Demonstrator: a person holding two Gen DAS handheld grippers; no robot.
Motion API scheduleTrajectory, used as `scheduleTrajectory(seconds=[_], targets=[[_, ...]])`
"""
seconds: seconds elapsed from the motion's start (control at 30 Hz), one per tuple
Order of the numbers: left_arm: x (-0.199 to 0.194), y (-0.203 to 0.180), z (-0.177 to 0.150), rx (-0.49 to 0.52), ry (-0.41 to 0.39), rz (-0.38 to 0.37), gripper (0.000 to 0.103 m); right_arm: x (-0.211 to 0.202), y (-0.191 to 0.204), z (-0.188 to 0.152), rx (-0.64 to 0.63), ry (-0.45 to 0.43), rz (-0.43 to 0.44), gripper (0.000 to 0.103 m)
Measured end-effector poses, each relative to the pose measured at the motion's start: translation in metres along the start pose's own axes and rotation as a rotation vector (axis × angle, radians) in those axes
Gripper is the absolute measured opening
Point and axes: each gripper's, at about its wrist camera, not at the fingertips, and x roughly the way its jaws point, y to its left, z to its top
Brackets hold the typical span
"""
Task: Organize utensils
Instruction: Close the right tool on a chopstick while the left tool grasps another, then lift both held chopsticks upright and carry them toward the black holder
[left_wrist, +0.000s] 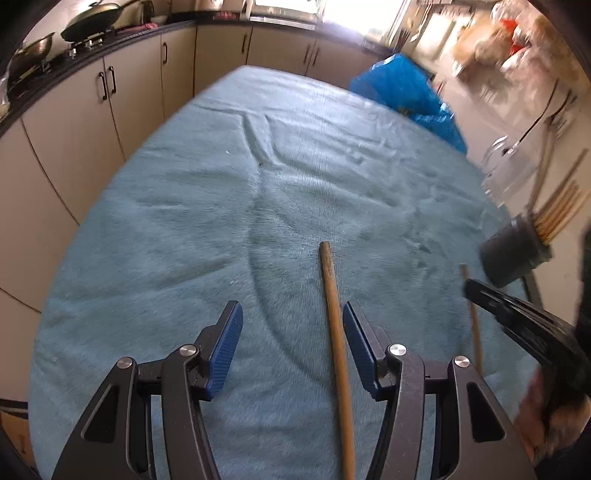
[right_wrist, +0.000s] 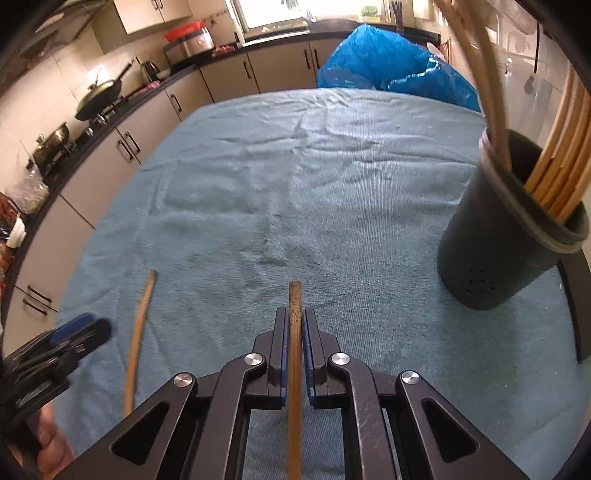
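Note:
On the teal towel (left_wrist: 221, 184) lies a wooden chopstick (left_wrist: 334, 314). It sits between the blue pads of my left gripper (left_wrist: 291, 308), close to the right pad, and the jaws stand open around it. My right gripper (right_wrist: 295, 314) is shut on a second chopstick (right_wrist: 295, 291), whose tip sticks out past the pads. In the right wrist view the first chopstick (right_wrist: 142, 314) shows at the left, beside the left gripper (right_wrist: 81, 328). A dark round holder (right_wrist: 495, 240) with several chopsticks stands on the towel to the right of the right gripper.
A blue plastic bag (right_wrist: 388, 62) sits at the towel's far edge. A glass jar (left_wrist: 506, 173) with utensils stands behind the holder (left_wrist: 509, 254). Beige cabinets (left_wrist: 92, 122) and a counter with woks run along the left and far sides.

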Motion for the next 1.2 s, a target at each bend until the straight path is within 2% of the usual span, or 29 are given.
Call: scheduleTrajectory(seconds=[0.13,0.2,0.3,0.4,0.43,0.5,0.67,0.83,0.93,1.2], targets=[[0.023,-0.017,0.020,0.025,0.071,0.038,0.053,-0.014,0.000,-0.004,-0.002,-0.029,0.021,0.008],[0.028,-0.024,0.026,0.039,0.075,0.056,0.050,-0.020,0.001,-0.006,-0.009,-0.043,0.027,0.008],[0.036,-0.038,0.031,0.080,0.086,0.161,0.030,-0.026,0.000,-0.007,-0.005,-0.059,0.037,0.008],[0.039,-0.044,0.031,0.105,0.071,0.213,0.019,-0.032,-0.003,-0.007,-0.005,-0.073,0.043,0.008],[0.038,-0.043,0.031,0.108,0.064,0.222,0.008,-0.034,-0.003,-0.008,-0.006,-0.079,0.045,0.008],[0.033,-0.042,0.028,0.098,0.048,0.192,0.007,-0.039,-0.004,-0.008,-0.007,-0.092,0.049,0.008],[-0.012,-0.045,0.020,0.113,-0.102,0.131,0.007,-0.055,-0.005,-0.010,-0.011,-0.143,0.064,0.008],[-0.071,-0.051,0.012,0.124,-0.252,0.065,0.007,-0.087,-0.003,-0.016,-0.034,-0.262,0.088,0.008],[-0.100,-0.057,0.009,0.133,-0.315,0.039,0.007,-0.110,0.000,-0.022,-0.048,-0.351,0.109,0.008],[-0.135,-0.071,0.002,0.154,-0.390,-0.002,0.007,-0.157,0.009,-0.040,-0.085,-0.525,0.099,0.008]])
